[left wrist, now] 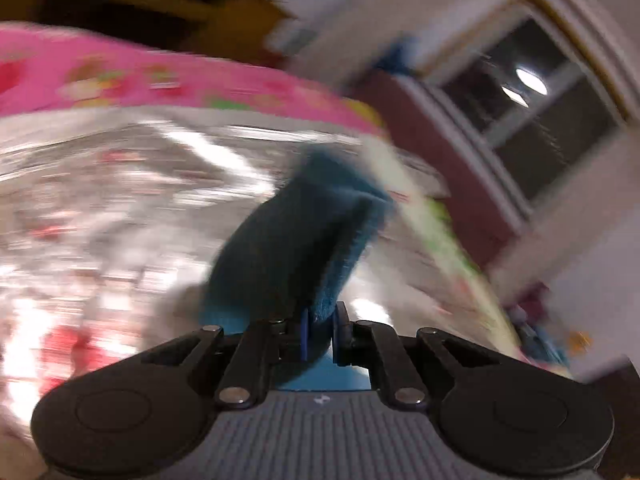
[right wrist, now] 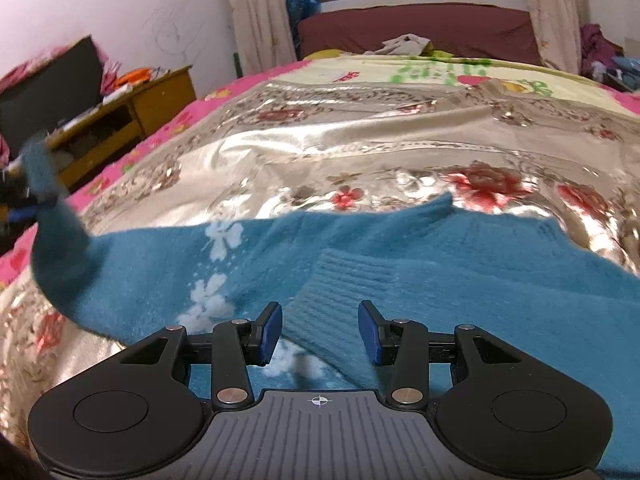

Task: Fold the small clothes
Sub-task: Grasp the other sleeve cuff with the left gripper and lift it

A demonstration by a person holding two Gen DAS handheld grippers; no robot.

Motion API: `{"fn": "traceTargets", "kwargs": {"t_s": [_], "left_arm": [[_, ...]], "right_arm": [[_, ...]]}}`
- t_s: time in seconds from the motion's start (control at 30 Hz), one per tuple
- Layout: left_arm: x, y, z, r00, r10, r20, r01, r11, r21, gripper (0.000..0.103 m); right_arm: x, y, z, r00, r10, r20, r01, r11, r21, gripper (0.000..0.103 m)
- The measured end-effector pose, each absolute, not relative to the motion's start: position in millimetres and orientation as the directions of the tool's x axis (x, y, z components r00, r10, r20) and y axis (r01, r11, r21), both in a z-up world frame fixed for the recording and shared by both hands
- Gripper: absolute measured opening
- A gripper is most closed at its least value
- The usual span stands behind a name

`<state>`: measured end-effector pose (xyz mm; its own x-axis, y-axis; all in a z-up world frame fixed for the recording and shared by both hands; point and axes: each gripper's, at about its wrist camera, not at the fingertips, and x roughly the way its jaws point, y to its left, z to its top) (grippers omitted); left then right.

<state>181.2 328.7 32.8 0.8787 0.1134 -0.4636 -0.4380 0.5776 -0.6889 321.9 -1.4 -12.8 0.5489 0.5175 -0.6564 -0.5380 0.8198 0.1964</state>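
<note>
A small teal knit sweater (right wrist: 400,264) with white flower marks lies on a shiny floral satin bedcover (right wrist: 360,152). My right gripper (right wrist: 320,332) is open, its blue pads either side of a ribbed cuff (right wrist: 324,312) lying on the sweater. My left gripper (left wrist: 322,332) is shut on a sleeve of the sweater (left wrist: 296,236) and holds it lifted off the bed. The left wrist view is heavily blurred. In the right wrist view the left gripper (right wrist: 24,192) shows at the far left with the raised sleeve (right wrist: 60,256) hanging from it.
A pink floral sheet (right wrist: 168,136) lies under the satin cover. A wooden cabinet (right wrist: 132,112) with a dark screen (right wrist: 52,88) stands left of the bed. A maroon headboard (right wrist: 416,32), curtains and a window are at the far end.
</note>
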Motion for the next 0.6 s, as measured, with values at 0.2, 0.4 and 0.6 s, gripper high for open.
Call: {"fn": "traceTargets", "kwargs": {"t_s": [0.2, 0.4, 0.6], "left_arm": [[251, 206, 68, 0.898, -0.198, -0.393, -0.140, 0.718, -0.682, 0.015], [313, 81, 37, 0.783, -0.420, -0.459, 0.019, 0.753, -0.658, 0.015], [338, 19, -6, 0.693, -0.436, -0.574, 0.011, 0.803, -0.596, 0.015]], "right_arm": [[330, -54, -3, 0.581, 0.517, -0.628, -0.456, 0.846, 0.275, 0.041], [334, -141, -7, 0.623, 0.445, -0.643, -0.314, 0.895, 0.315, 0.042], [337, -222, -19, 0.644, 0.398, -0.653, -0.149, 0.903, 0.403, 0.044]]}}
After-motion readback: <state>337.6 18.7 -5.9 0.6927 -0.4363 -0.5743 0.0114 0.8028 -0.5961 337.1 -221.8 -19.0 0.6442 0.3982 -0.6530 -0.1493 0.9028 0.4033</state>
